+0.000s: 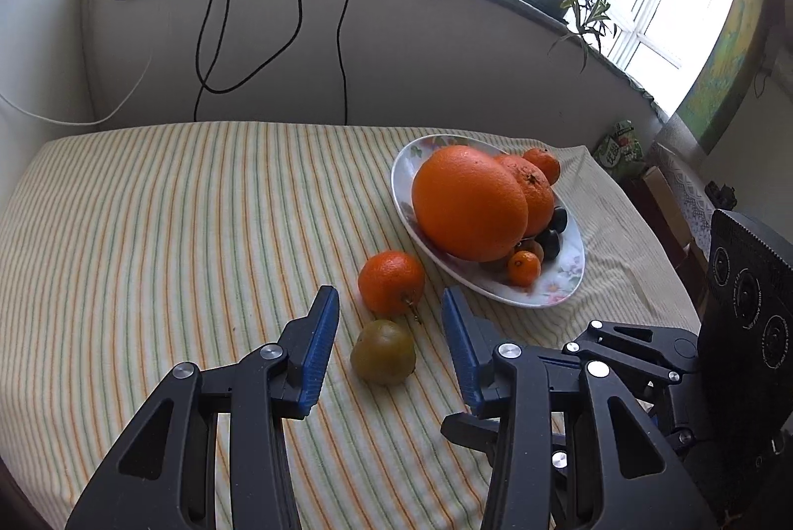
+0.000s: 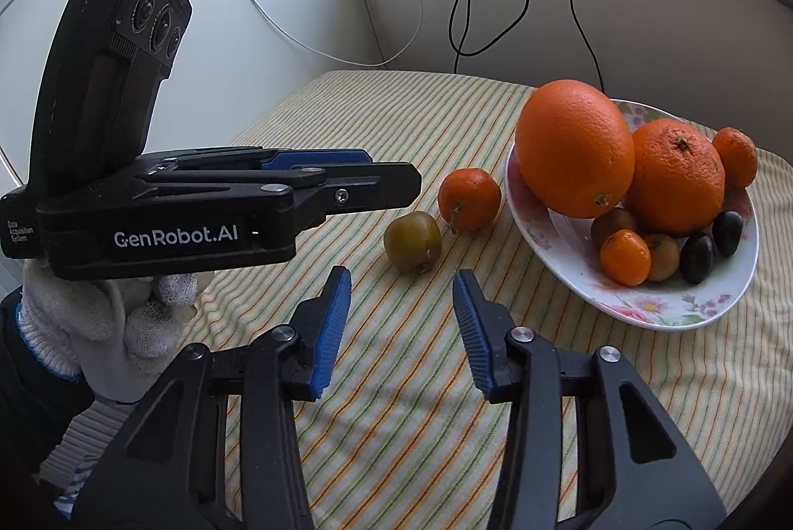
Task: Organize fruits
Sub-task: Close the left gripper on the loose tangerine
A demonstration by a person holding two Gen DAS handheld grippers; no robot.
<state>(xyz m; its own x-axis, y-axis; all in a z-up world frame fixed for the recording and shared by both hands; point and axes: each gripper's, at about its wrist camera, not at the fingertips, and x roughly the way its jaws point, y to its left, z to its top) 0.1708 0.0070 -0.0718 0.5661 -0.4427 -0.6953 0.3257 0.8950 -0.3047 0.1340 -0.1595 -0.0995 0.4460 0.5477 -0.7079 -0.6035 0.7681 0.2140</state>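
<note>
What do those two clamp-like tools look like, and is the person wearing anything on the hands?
Both are matte black plastic tongs. The left gripper and right gripper each have two angular fingers with silver rivets and ribbed blue pads. The left one's body carries white "GenRobot.AI" lettering and a tall black camera block with round lenses. A white knitted glove with a blue cuff covers the hand.
</note>
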